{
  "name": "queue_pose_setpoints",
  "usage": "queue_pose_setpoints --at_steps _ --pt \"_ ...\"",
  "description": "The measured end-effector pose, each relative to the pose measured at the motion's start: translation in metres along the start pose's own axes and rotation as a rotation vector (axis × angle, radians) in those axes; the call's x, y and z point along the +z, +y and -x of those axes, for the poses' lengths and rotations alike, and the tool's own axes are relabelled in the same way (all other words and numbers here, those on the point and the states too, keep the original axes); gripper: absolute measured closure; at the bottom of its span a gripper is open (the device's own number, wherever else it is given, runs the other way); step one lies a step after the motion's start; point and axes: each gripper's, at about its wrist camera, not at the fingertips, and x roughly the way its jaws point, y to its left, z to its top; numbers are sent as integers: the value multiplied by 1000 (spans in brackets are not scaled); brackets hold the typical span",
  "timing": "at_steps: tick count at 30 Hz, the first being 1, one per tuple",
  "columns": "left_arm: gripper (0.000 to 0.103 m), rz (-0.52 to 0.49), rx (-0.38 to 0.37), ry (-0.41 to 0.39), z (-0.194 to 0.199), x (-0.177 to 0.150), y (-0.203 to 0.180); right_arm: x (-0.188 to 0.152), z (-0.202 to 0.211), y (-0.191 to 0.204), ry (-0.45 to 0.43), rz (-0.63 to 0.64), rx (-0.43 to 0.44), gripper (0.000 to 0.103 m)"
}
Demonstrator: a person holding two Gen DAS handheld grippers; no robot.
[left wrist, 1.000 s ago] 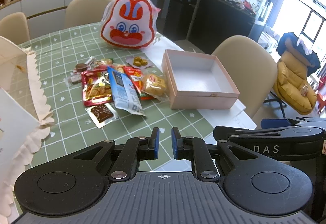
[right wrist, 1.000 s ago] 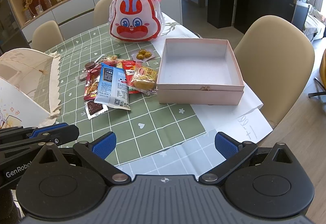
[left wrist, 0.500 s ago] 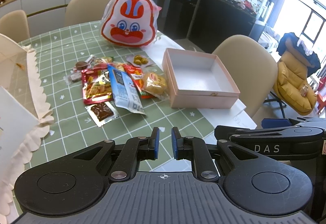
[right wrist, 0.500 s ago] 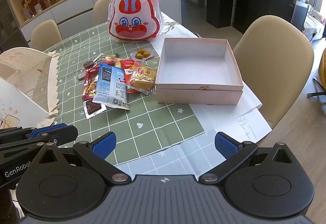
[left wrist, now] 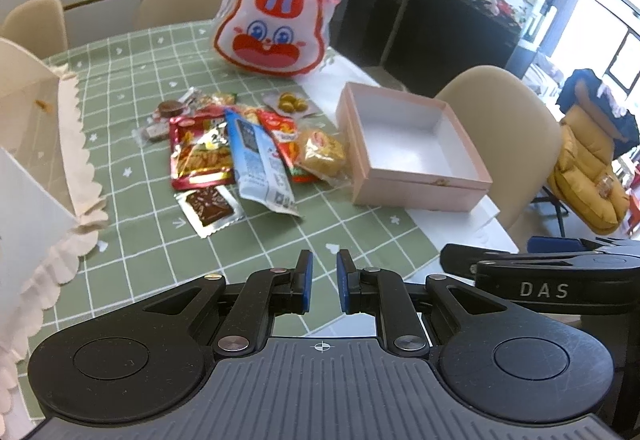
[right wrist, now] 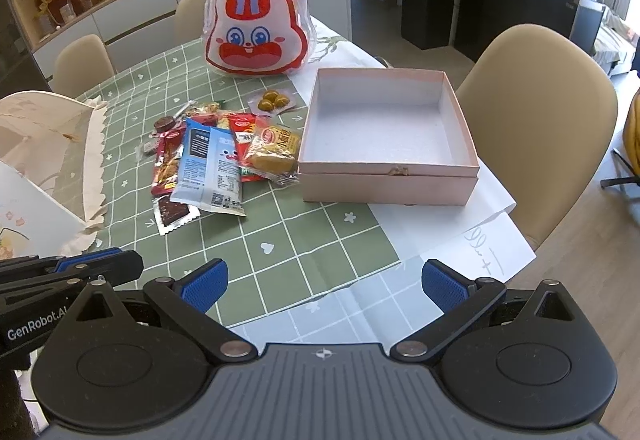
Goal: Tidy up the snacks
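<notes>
A heap of snack packets lies on the green checked tablecloth: a blue and white packet, a red foil packet, a yellow cake packet, a small dark chocolate sachet and several smaller ones. Right of the heap stands an empty pink box. My left gripper hovers above the near table edge, shut with nothing between its blue pads. My right gripper is open wide over the same edge, empty.
A rabbit-face bag stands behind the snacks. A white mesh food cover fills the left side. Beige chairs ring the table; white paper lies under the box.
Both views have crept slightly closer to the table; the snacks, box and grippers' jaws are unchanged.
</notes>
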Motion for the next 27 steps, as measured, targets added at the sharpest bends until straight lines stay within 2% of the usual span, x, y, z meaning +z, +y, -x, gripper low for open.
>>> queue_pose_setpoints --at_steps 3,5,8,11,16,20,22,25,27 --pt "86 27 2 19 -14 1 10 1 -12 -1 6 -1 -7 0" --pt "86 51 -10 20 -26 3 19 -1 -22 -2 -25 6 -9 0" --pt "86 88 -68 -5 -42 5 36 -7 -40 -5 -78 7 -6 0" --pt "86 129 -103 -26 -55 11 54 -12 -59 -7 -85 1 36 0" --pt "86 199 -35 -106 -69 32 78 -17 -90 -5 -37 15 59 0" --pt "86 197 33 -195 -90 56 88 -17 -109 -6 -4 3 54 0" --pt "86 194 55 -167 -110 68 93 -17 -115 -7 5 -4 61 0" --pt "86 251 2 -65 -136 80 103 -17 -123 -10 17 -12 64 0" --pt "85 267 -14 -48 -143 80 106 -18 -126 -15 25 -26 76 0"
